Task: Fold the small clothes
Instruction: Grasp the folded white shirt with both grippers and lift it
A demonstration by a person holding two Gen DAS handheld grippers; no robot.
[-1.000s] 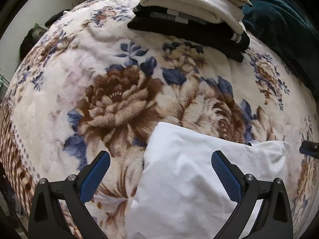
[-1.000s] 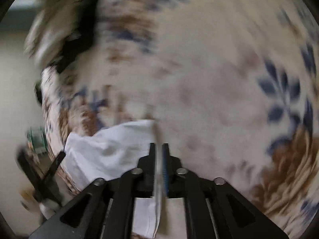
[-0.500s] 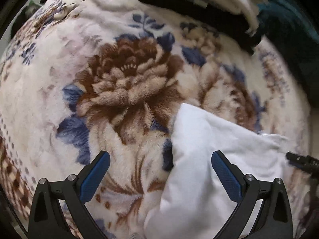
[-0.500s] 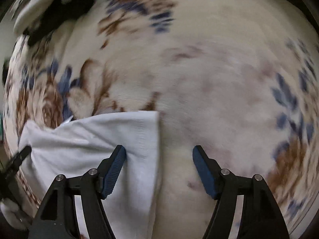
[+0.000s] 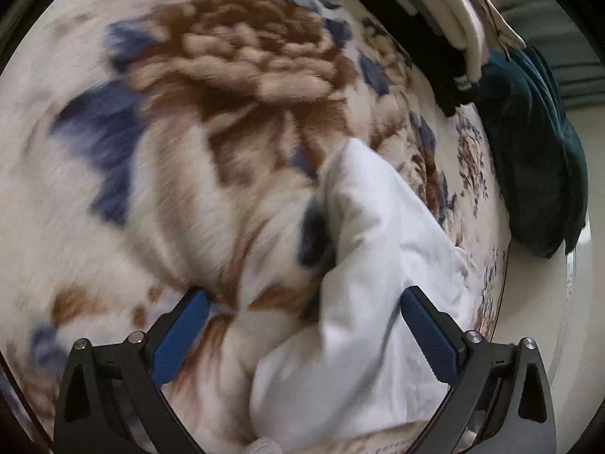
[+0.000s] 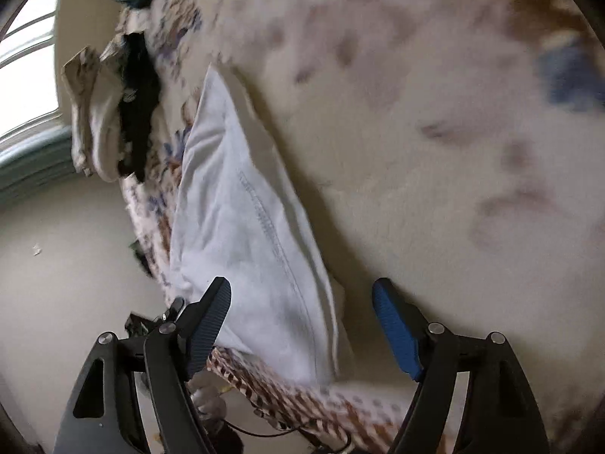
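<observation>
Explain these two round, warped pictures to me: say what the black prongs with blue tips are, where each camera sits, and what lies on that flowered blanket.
Each picture comes from a fisheye camera on a hand-held grasping tool, looking along its two fingers. The left tool stands open over a white garment lying on the floral blanket. The right tool is opening, the same white garment lying loose between its fingers, not gripped. Further off sits a stack of folded clothes, with a dark teal blanket beside it. Nothing is held.

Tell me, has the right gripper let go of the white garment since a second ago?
Yes. The right gripper, pinched shut on the white garment then, now has jaws opening, and the cloth lies on the floral blanket.
</observation>
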